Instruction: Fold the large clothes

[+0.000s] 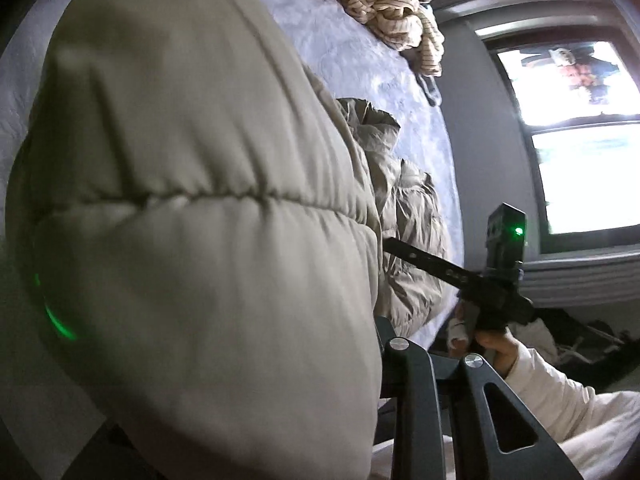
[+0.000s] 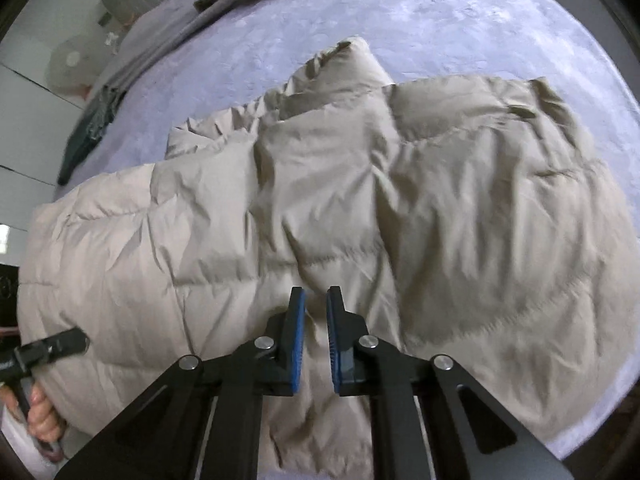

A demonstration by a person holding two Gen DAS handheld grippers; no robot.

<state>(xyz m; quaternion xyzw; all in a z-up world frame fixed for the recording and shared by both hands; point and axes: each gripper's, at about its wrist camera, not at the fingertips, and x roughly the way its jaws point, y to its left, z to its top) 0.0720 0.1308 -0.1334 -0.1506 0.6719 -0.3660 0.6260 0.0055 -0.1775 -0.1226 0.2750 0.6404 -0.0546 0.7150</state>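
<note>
A beige puffer jacket (image 2: 360, 208) lies spread across the lavender bedspread (image 2: 480, 32). My right gripper (image 2: 316, 320) points steeply down at its near edge. The blue pads (image 2: 298, 344) stand close together with a ridge of jacket fabric pinched between them. At the jacket's left end my left gripper (image 2: 76, 340), held by a hand (image 2: 40, 408), grips the edge. In the left wrist view the jacket (image 1: 200, 220) hangs raised over that gripper and hides its fingertips. The right gripper (image 1: 400, 250) reaches in behind the fabric there.
A heap of cream striped clothing (image 1: 392, 4) sits at the far end of the bed, beside a grey garment (image 2: 168, 40). A dark item (image 2: 84, 132) hangs off the bed's left side. A bright window (image 1: 580, 160) is to the right, with dark things on the floor (image 1: 580, 340) below it.
</note>
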